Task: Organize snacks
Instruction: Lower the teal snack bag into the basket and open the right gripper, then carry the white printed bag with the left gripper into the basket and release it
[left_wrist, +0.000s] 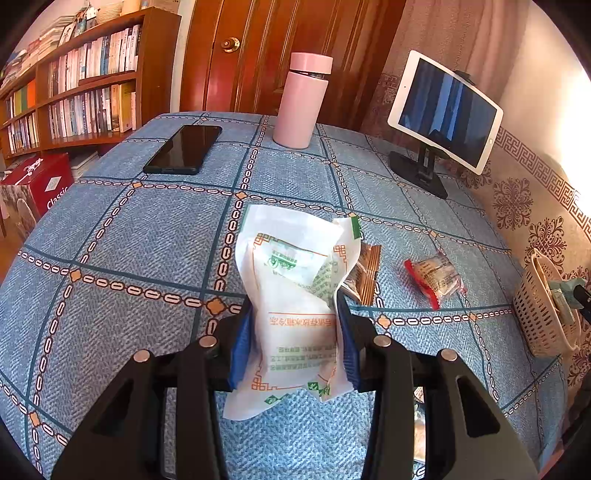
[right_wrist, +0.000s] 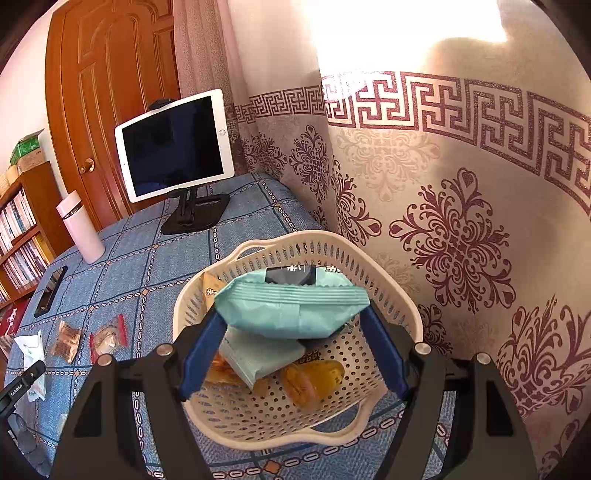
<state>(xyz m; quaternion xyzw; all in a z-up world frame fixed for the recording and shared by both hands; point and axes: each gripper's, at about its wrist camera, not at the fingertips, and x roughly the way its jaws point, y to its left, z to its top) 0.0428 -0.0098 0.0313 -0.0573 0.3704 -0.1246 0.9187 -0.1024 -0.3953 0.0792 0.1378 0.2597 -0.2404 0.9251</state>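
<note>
My left gripper (left_wrist: 295, 306) is shut on a white snack bag with green and orange print (left_wrist: 291, 295), held just above the blue tablecloth. A brown striped snack (left_wrist: 364, 273) and a red-edged snack (left_wrist: 436, 277) lie to its right. My right gripper (right_wrist: 293, 314) is shut on a mint-green snack bag (right_wrist: 291, 310) and holds it over the cream plastic basket (right_wrist: 391, 295). The basket holds another mint packet (right_wrist: 258, 356) and yellow-orange wrapped snacks (right_wrist: 310, 380). The basket also shows in the left wrist view (left_wrist: 535, 314) at the right edge.
A pink bottle (left_wrist: 303, 99), a black phone (left_wrist: 183, 148) and a white tablet on a black stand (left_wrist: 445, 110) sit at the far side of the table. A patterned curtain (right_wrist: 461, 229) hangs right behind the basket. A bookshelf (left_wrist: 74, 88) stands at left.
</note>
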